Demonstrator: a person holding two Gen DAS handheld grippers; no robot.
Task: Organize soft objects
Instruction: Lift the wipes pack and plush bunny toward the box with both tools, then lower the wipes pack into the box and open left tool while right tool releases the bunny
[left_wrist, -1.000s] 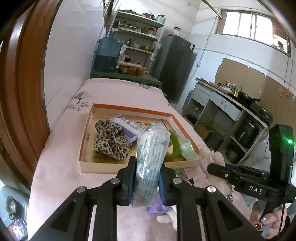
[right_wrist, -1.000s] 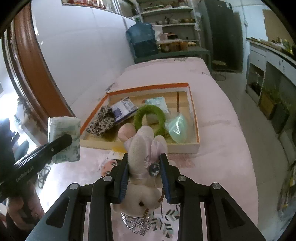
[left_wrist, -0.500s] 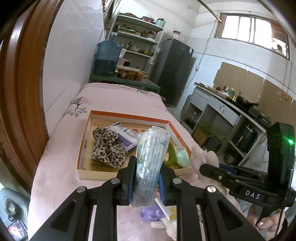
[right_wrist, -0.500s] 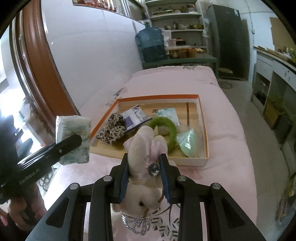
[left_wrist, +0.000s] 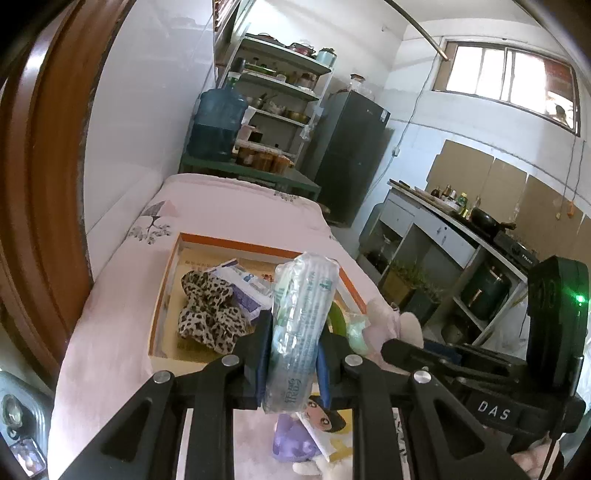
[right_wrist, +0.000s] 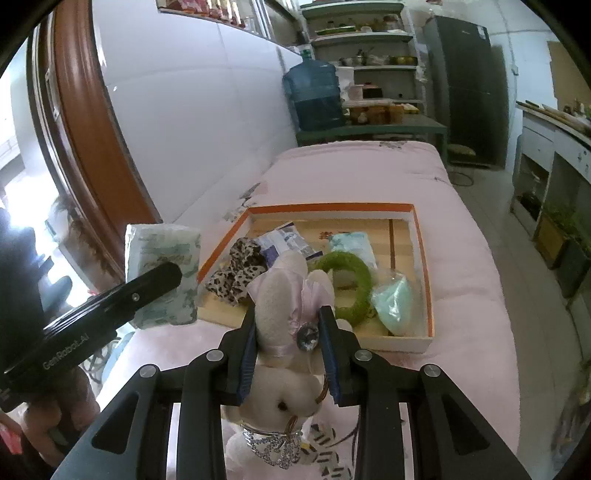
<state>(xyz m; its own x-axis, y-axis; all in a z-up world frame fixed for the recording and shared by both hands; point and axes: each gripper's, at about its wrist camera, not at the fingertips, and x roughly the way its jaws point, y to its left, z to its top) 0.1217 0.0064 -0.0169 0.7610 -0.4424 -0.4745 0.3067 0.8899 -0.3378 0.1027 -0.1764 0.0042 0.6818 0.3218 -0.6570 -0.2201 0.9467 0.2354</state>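
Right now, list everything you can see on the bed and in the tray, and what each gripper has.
tray: 1, orange-rimmed cardboard, on the pink bed
leopard scrunchie: 1, tan and black, tray's left side
printed packet: 1, white and purple, behind the scrunchie
pale blue pack: 1, tray's far middle
green ring: 1, mossy green, tray's middle
mint bag: 1, clear with mint filling, tray's near right corner
doll: 1, purple dress, on the bed below the left gripper
tissue pack: 1, pale green and white, in the left gripper
plush rabbit: 1, cream with pink bow, in the right gripper
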